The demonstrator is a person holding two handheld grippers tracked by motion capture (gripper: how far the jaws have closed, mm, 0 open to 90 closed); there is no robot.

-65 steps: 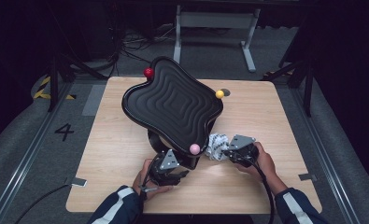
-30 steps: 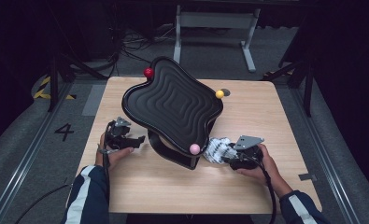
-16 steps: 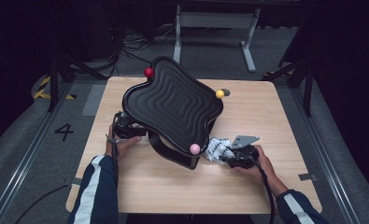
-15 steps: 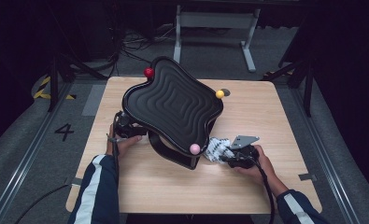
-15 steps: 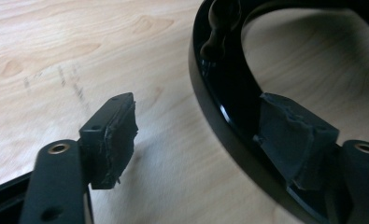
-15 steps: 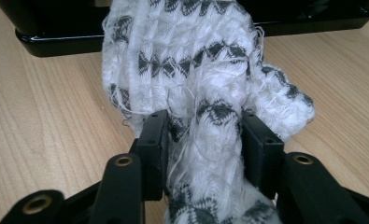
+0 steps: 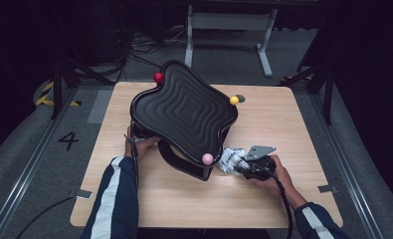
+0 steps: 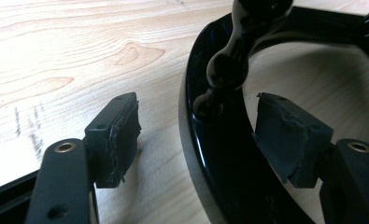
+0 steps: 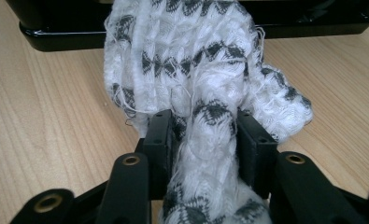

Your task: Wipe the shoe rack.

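A black wavy-topped board [image 7: 184, 112] stands tilted on a black base in the middle of the table, with a red ball [image 7: 158, 77], a yellow ball [image 7: 234, 100] and a pink ball [image 7: 207, 159] at its corners. My left gripper [image 8: 203, 135] is open, its pads on either side of the base's curved black ring [image 8: 219, 177], not touching it. The left hand [image 7: 142, 145] reaches under the board's left edge. My right gripper [image 9: 205, 140] is shut on a white cloth with a black pattern [image 9: 196, 70], held against the base's front right, beside the pink ball; the cloth [image 7: 231, 158] bunches there.
The light wooden table [image 7: 293, 129] has bare room to the right and along the front. A metal stand [image 7: 229, 30] and cables lie on the floor behind. Both cables trail off the front edge.
The left gripper moved from the front middle out to the left, then in under the board's left edge. The right gripper kept the cloth and stayed near the pink ball.
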